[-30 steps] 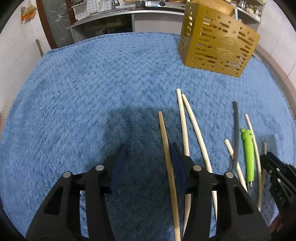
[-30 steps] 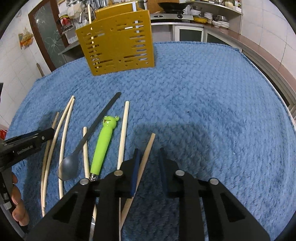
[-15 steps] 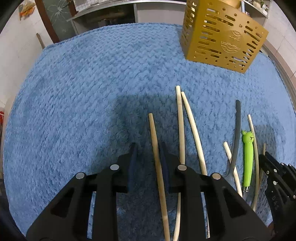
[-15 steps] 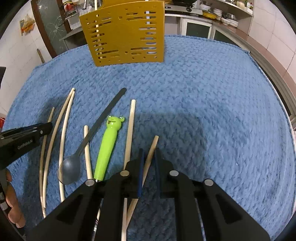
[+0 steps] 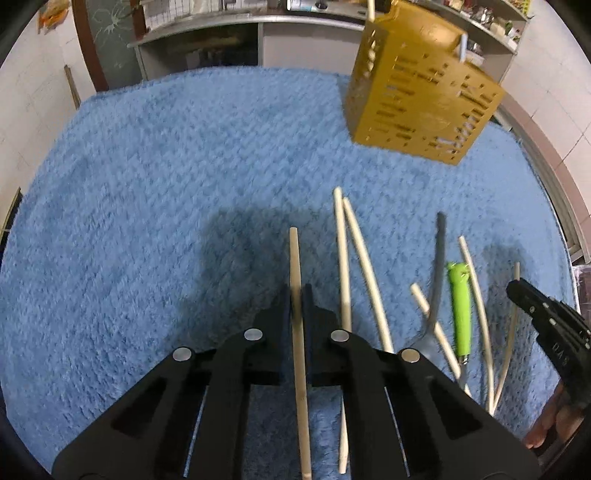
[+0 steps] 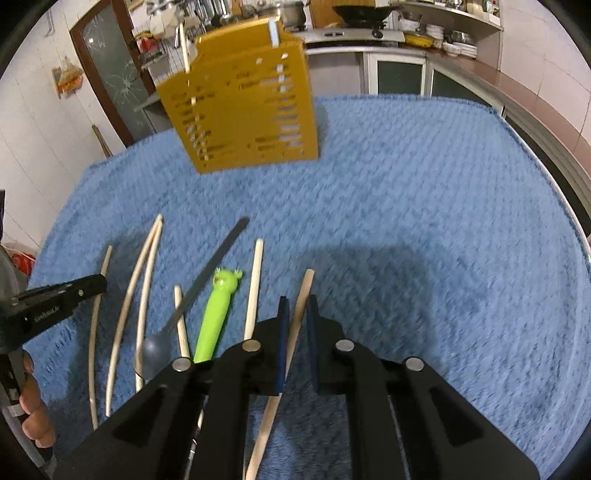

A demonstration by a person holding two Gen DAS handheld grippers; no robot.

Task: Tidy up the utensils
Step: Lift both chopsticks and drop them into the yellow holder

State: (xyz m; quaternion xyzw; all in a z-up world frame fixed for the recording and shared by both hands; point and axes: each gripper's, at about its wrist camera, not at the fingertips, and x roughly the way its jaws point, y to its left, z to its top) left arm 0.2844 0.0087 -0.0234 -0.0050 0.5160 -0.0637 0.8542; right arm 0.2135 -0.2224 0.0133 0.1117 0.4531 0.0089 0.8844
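Observation:
My left gripper [image 5: 295,295] is shut on a wooden chopstick [image 5: 294,254] that runs straight between its pads. My right gripper [image 6: 297,306] is shut on another wooden chopstick [image 6: 304,286], which slants to the right and sits a little above the cloth. Several more chopsticks [image 5: 341,240] lie between the two grippers, beside a grey spoon [image 6: 155,354] and a green frog-handled utensil [image 6: 216,321]. A yellow slotted utensil holder [image 5: 421,107] [image 6: 243,110] stands at the far side with a chopstick upright in it.
Everything rests on a blue fluffy cloth [image 5: 147,184] over the table. The table's rim [image 6: 554,162] curves along the right. A kitchen counter [image 5: 240,33] and shelves stand behind. A person's fingers [image 6: 35,417] hold the left gripper's handle.
Both grippers' jaws came together onto their chopsticks. The right gripper has risen slightly with its chopstick. The left gripper shifted so that its chopstick lies centred between the pads.

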